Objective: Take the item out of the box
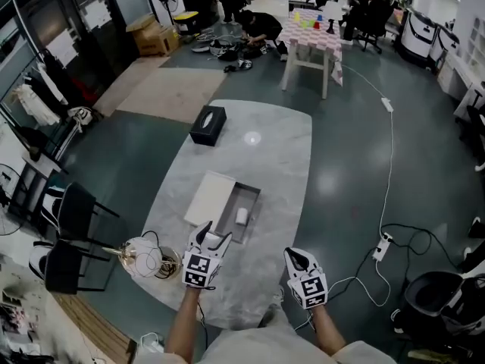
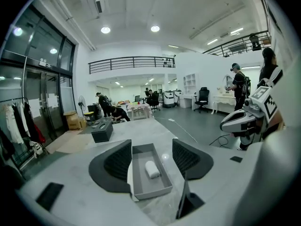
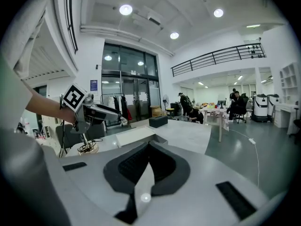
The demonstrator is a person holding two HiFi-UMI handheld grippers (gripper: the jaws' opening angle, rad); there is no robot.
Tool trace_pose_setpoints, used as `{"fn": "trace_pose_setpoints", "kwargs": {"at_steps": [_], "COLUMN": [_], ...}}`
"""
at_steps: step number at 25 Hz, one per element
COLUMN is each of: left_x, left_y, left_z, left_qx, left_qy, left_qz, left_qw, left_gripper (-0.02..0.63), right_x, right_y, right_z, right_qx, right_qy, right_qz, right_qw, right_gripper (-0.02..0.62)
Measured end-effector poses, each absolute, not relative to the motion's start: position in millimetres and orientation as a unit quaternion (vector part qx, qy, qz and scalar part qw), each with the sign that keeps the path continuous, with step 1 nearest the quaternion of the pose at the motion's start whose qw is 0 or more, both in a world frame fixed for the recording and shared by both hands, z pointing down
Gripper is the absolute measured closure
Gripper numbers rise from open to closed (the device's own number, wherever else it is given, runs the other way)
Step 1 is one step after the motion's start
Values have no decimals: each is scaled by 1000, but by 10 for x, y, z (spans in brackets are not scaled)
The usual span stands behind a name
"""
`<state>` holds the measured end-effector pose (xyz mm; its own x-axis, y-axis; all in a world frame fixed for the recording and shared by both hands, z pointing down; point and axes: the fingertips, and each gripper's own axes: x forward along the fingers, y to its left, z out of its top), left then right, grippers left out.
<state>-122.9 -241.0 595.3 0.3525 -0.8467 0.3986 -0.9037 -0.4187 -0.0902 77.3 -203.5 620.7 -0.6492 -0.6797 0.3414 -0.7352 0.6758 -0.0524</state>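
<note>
A small white rolled item (image 1: 241, 216) lies in the open grey box (image 1: 246, 194), lower centre of the head view, with a white lid (image 1: 210, 198) touching the box's left side. Our left gripper (image 1: 210, 234), jaws wide, sits just below it. We should straddle the roll squarely before closing. Our right gripper (image 1: 295, 255), lower right, is closed and empty.
</note>
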Motion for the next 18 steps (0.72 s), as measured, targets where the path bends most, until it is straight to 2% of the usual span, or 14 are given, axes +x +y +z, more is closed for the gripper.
{"fn": "trace_pose_setpoints", "kwargs": {"at_steps": [18], "left_x": [-1303], "left_y": [-2989], "left_z": [6047], "left_qx": [826], "left_qy": [-510], "left_qz": [232], "left_qw": [61], "left_gripper": [351], "right_x": [608], "right_y": [-2436], "right_z": [6401], "right_qx": [358], "right_qy": [-915], "right_qz": [98], "right_qw": [157], "right_gripper": [594]}}
